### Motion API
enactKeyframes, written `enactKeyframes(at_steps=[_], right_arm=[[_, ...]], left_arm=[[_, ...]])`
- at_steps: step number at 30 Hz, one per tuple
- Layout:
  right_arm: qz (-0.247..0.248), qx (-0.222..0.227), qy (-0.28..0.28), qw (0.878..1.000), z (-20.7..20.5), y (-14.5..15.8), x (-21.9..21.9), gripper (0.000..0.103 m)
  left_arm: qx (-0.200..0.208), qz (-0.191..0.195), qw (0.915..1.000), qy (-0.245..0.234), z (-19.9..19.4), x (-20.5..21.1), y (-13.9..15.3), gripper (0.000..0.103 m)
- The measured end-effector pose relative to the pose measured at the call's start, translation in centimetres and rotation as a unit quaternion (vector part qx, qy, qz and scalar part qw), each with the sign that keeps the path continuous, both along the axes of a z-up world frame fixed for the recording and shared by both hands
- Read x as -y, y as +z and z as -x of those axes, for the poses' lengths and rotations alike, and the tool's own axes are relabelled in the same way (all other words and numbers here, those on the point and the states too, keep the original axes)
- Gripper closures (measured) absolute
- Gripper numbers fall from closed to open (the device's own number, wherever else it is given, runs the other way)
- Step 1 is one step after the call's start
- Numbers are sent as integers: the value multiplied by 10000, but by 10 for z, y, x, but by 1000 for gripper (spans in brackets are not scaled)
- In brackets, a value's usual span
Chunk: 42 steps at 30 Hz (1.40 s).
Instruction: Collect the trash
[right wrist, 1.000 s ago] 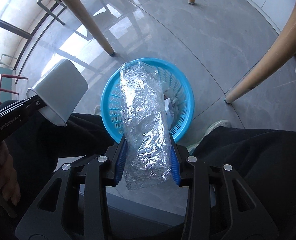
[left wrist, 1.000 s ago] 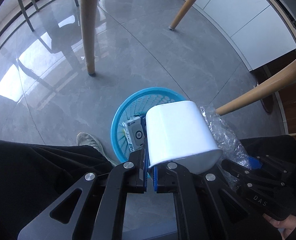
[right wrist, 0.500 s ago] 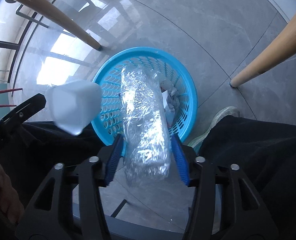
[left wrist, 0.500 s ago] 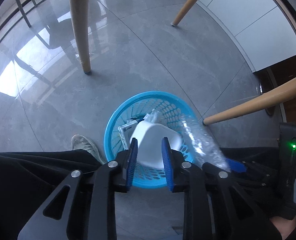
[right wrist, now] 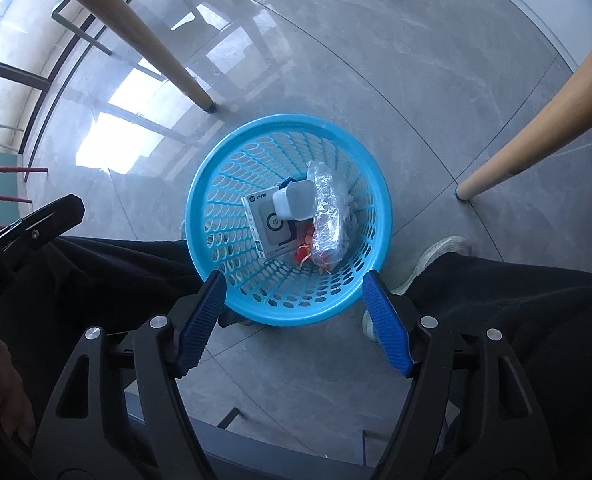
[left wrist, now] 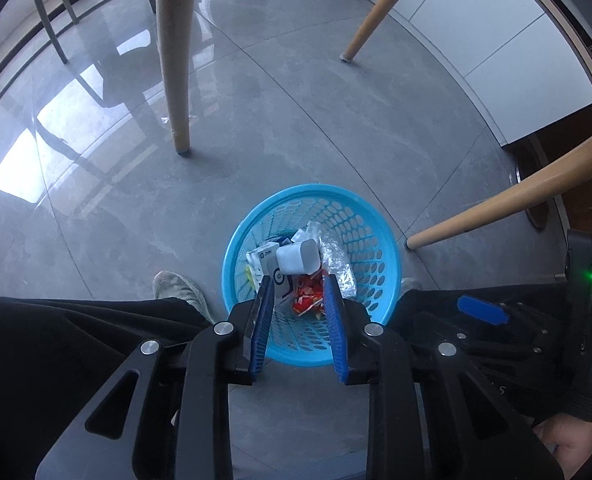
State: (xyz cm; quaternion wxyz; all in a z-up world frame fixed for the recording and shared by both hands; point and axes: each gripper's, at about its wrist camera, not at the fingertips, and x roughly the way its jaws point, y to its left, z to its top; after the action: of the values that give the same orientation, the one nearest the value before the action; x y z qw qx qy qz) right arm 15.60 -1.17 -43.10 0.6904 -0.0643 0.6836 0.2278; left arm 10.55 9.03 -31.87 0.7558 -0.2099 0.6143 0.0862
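1. The left gripper [left wrist: 299, 294] hung over the near rim of the blue basket [left wrist: 391, 258] with its jaws apart and nothing between them; a second earlier it had pinched the rim of the white cup [left wrist: 299, 257].
2. That white cup lay on its side inside the basket, resting on the white box [left wrist: 264, 259] near the centre; half a second earlier it had been mid-fall.
3. The right gripper [right wrist: 294, 304] stood spread wide and empty above the basket's near rim, having earlier clamped the crinkled plastic wrap [right wrist: 327, 216].
4. The wrap lay in the right half of the basket, just beside the cup and touching it, over red wrapper scraps [right wrist: 303, 250] at the bottom.
5. In the right wrist view, the box leaned against the basket's left inner wall, its printed face up.
6. The basket stood on the grey tiled floor [left wrist: 280, 112] between the person's black-trousered legs, a pale shoe [left wrist: 178, 290] near its left side and another [right wrist: 435, 254] near its right.
7. A wooden table leg [left wrist: 507, 196] met the floor near the basket's right edge; another [left wrist: 174, 60] stood well apart beyond its far left.
8. Open floor stretched beyond the basket's far rim towards the white cabinets [left wrist: 507, 44].
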Motion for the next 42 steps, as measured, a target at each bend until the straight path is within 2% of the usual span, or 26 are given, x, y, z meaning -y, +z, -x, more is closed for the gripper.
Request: enactKeyframes(at_steps=[8, 10, 20, 24, 25, 42], right_arm=[[-147, 482, 299, 9983, 22, 44, 8, 28], [-201, 586, 331, 9975, 27, 54, 13, 27], [-465, 974, 460, 9931, 56, 96, 36, 16], [-574, 1139, 507, 9905, 65, 108, 43, 9], [-586, 1152, 508, 9903, 67, 110, 44, 9], [-727, 1095, 534, 9899, 73, 113, 49, 9]], left_arm=[[281, -134, 9987, -410, 20, 17, 25, 69], [362, -103, 9981, -496, 24, 20, 32, 62], [606, -117, 9955, -725, 55, 30, 53, 41], [702, -20, 9949, -725, 64, 30, 55, 10], [777, -13, 9945, -704, 66, 28, 56, 6], [723, -233, 9933, -868, 68, 36, 57, 6]])
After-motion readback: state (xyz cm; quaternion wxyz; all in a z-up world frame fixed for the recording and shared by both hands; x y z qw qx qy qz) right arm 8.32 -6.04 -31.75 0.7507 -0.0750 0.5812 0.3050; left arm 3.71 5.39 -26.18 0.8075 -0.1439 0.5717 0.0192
